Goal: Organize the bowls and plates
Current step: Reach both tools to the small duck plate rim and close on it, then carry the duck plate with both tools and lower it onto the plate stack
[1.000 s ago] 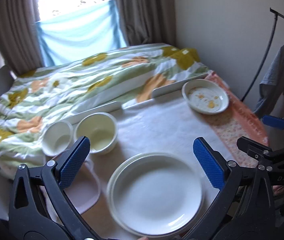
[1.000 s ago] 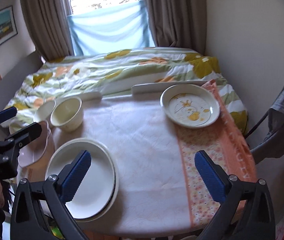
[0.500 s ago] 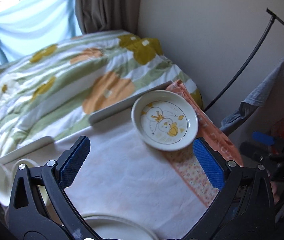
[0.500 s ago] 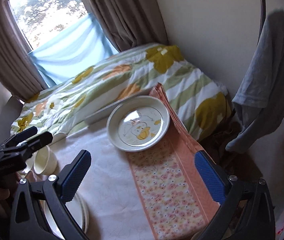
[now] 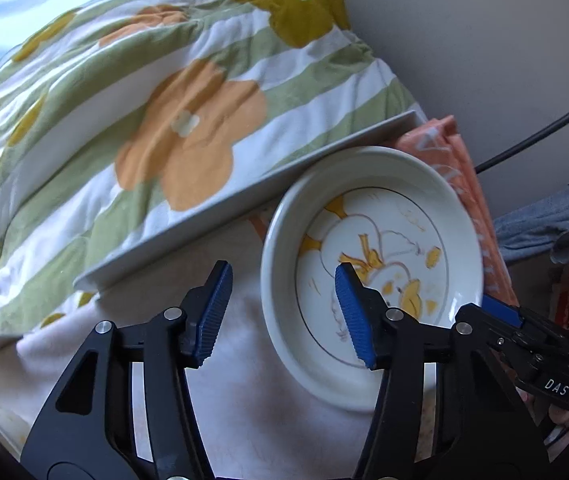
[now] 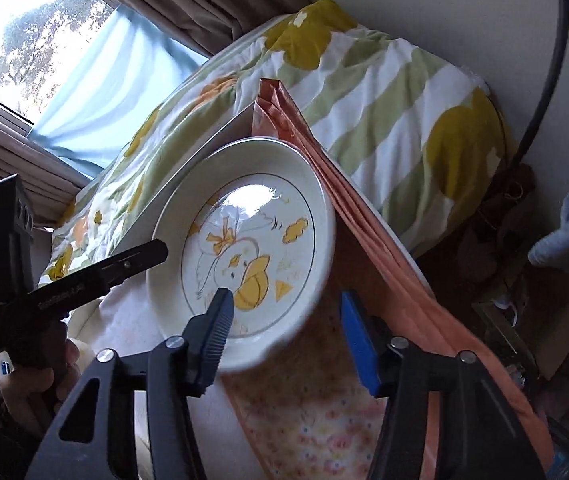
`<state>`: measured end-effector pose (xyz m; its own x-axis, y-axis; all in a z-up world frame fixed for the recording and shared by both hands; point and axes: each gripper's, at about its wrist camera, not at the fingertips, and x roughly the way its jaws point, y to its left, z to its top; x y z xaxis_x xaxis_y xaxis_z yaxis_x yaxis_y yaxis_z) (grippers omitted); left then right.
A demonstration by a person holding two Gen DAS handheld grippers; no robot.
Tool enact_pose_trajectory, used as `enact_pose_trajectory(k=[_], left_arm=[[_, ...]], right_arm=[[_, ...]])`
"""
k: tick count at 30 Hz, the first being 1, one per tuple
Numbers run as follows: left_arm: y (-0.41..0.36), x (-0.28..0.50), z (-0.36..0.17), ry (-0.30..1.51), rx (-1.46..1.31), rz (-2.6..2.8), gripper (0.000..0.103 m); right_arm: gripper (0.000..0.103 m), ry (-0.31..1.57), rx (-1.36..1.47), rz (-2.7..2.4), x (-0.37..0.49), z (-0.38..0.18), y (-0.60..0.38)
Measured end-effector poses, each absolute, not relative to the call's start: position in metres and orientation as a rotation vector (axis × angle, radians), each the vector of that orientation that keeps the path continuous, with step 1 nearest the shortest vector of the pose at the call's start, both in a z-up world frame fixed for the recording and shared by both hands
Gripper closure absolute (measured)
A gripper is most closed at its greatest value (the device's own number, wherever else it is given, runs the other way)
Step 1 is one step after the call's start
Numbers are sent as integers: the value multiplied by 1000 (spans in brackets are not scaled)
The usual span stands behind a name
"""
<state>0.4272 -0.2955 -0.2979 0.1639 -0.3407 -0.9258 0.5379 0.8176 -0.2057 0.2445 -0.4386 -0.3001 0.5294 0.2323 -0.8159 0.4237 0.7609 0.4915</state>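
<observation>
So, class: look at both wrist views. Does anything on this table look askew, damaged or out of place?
Nothing looks spilled or broken. The duck plate sits flat, half on the orange runner, whose far end is bunched into folds. Both grippers, left and right, are open around its rim.

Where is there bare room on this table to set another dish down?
The white cloth is bare left of the duck plate, between it and the grey tray edge. The flowered runner is bare on its near stretch. Around the plate it is crowded: the left tool straddles its left rim, the right tool its near rim.
</observation>
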Motion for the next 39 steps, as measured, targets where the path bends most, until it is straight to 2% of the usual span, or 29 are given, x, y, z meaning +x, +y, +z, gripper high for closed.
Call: enact_pose_trajectory(k=[1, 3, 5, 7, 8, 12, 24, 39], left_arm=[[-299, 431, -302, 1266, 191, -630, 58], [-300, 436, -305, 1278, 194, -631, 70], [-300, 440, -308, 1287, 196, -634, 72], [-302, 442, -312, 1295, 191, -646, 83], [-302, 443, -314, 1303, 195, -649, 84], [-302, 437, -311, 1289, 216, -654, 86], [-301, 416, -286, 1173, 289, -633, 86], [-237, 337, -195, 1015, 174, -586, 86]], right_arm=[[58, 1036, 738, -134, 248, -302, -440], [71, 1042, 763, -174, 248, -308, -439], [73, 1046, 766, -200, 250, -310, -439], [79, 1051, 761, -215, 253, -312, -439], [81, 1057, 756, -222, 254, -313, -440], [90, 1069, 744, -231, 259, -315, -443], [90, 1067, 646, -204, 260, -305, -439], [90, 938, 402, -114, 217, -210, -397]])
